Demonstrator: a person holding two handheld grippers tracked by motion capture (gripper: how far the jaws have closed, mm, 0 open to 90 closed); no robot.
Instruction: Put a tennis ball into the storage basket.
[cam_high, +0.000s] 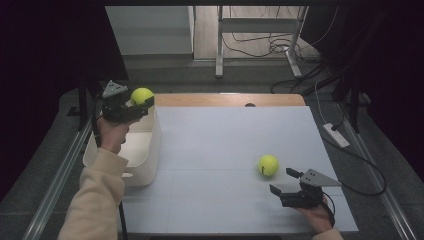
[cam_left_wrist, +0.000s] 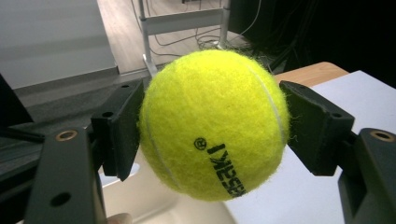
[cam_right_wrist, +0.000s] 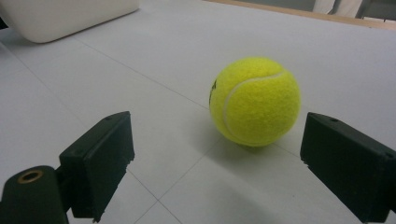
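The left gripper (cam_high: 142, 104), clamped on a tennis ball (cam_high: 141, 95) above the white bin (cam_high: 145, 150), should lower before releasing, while the right gripper (cam_high: 285, 181) waits wide open, holding nothing, near the second ball (cam_high: 268, 165).

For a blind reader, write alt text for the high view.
The left gripper holds a tennis ball above a white bin. The open right gripper sits near a second ball on the white table.

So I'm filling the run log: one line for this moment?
left tool: shut on held ball, above bin | right tool: open, near table ball
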